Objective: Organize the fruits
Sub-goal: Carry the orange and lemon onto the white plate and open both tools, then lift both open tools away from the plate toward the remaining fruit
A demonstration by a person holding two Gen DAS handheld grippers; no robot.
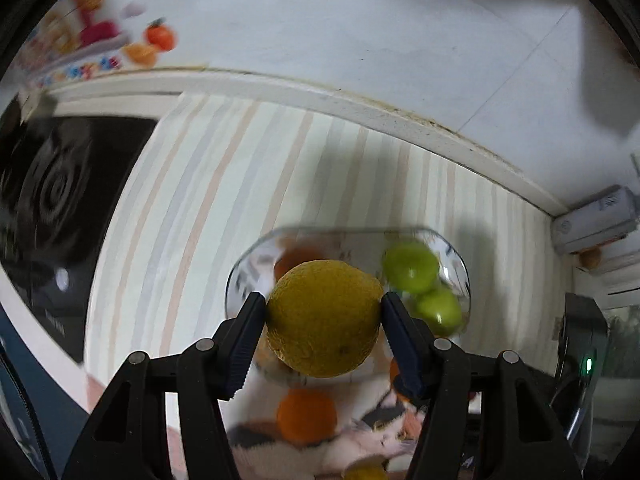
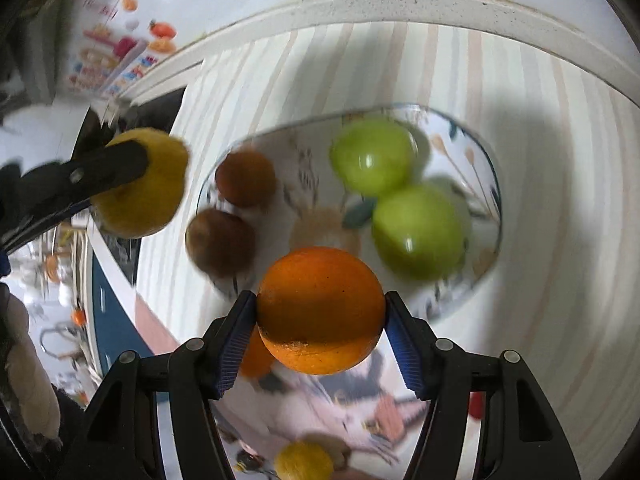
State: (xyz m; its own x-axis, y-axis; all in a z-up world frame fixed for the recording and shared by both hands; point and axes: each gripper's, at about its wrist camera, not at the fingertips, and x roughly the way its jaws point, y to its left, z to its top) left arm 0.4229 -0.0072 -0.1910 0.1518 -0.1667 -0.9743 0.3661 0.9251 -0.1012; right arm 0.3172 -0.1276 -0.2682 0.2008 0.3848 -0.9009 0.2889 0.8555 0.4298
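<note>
Jaws of the left gripper (image 1: 323,312) clamp a yellow citrus fruit (image 1: 324,318); jaws of the right gripper (image 2: 320,314) clamp an orange (image 2: 320,310). Both fruits hang above the patterned plate (image 2: 486,152), which holds two green apples (image 2: 418,232) and two brown fruits (image 2: 221,242) on the striped worktop (image 2: 560,240). Step judged: carrying to the plate; next, lower each into the bare middle and release.

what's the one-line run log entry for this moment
left gripper: shut on round yellow fruit | right gripper: shut on round orange fruit | both above patterned plate
</note>
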